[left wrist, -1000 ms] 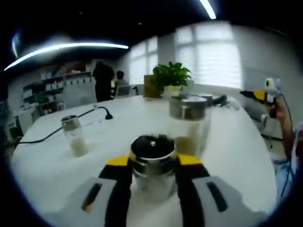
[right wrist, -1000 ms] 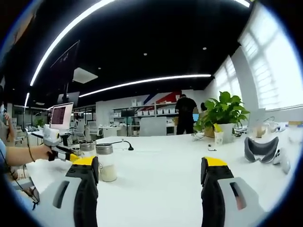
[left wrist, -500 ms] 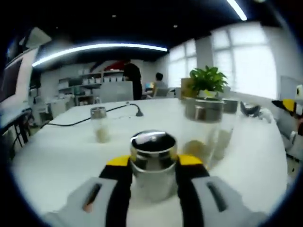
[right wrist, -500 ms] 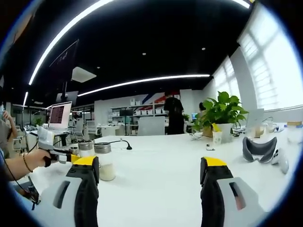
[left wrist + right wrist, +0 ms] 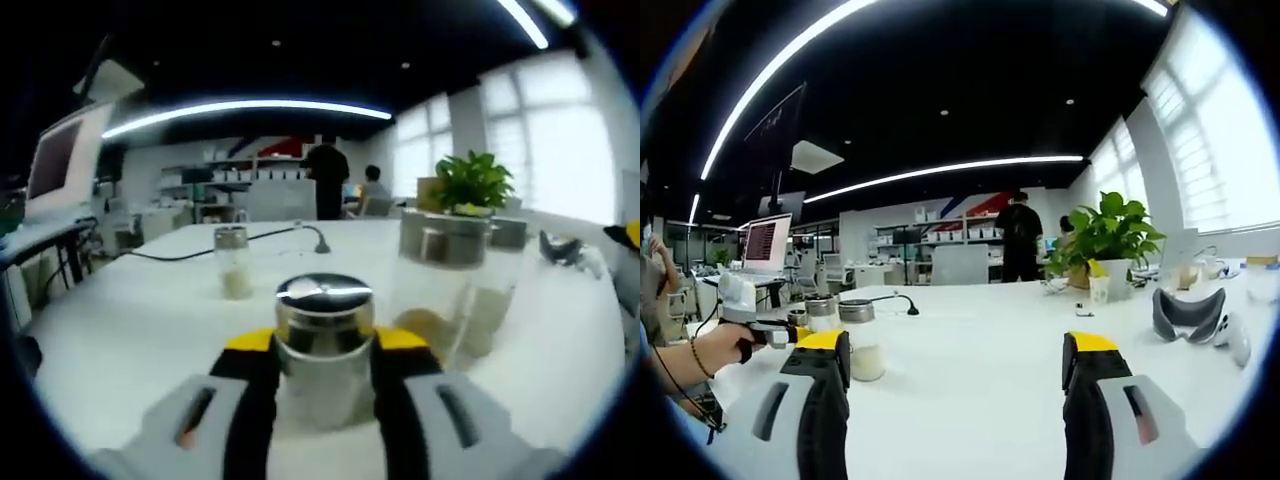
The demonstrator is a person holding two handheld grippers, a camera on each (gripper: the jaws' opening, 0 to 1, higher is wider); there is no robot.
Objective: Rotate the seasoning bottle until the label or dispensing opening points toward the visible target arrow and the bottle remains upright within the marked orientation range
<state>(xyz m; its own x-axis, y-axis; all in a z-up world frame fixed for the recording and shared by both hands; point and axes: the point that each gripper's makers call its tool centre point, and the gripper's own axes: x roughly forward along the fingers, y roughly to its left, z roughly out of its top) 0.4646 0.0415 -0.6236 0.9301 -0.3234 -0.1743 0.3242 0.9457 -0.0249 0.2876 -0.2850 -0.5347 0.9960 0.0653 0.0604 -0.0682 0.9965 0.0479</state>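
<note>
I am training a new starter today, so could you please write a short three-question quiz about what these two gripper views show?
1. True or false: the left gripper has its jaws shut on a bottle with a metal lid.
2. What does the right gripper hold? A) a bottle B) a plant C) nothing, its jaws stand apart over the white table.
3. Fill in: behind the held bottle, toward the back left of the left gripper view, stands a small jar, and a black ____ lies on the table beyond it.

Key: 1 true; 2 C; 3 cable.
</note>
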